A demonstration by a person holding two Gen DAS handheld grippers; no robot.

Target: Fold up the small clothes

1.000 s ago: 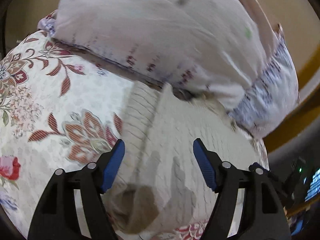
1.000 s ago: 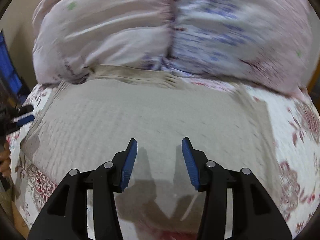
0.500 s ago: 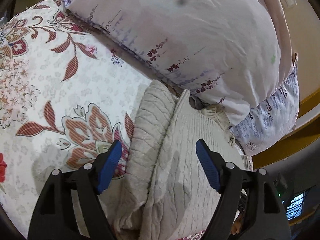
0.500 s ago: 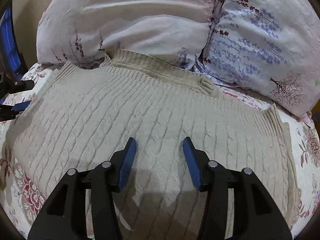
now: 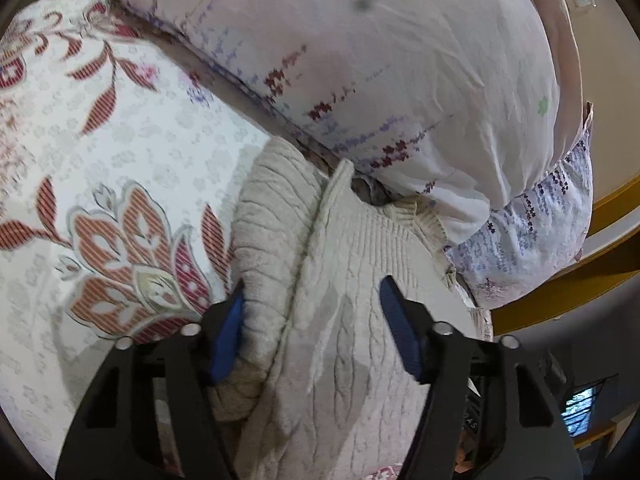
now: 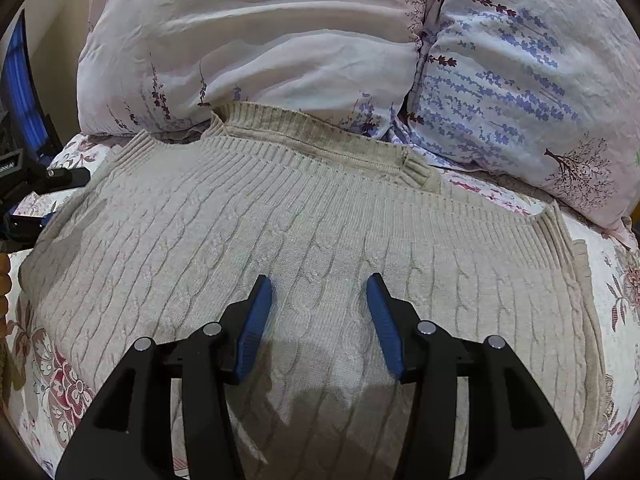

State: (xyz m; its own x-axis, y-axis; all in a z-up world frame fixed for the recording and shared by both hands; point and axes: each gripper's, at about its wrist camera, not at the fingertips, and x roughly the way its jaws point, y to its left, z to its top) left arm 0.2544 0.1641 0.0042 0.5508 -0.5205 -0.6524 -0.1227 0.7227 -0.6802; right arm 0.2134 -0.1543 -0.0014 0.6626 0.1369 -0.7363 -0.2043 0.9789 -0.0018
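While the sweater lay on the bedspread against the pillows, my left claw had just been closing around its sleeve fold, ungripped. Right view: right claw hung half-open over the sweater's middle.

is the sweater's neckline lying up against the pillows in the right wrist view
Yes, the ribbed collar of the beige cable-knit sweater lies right along the lower edge of the floral pillows, at the far side from the right gripper.
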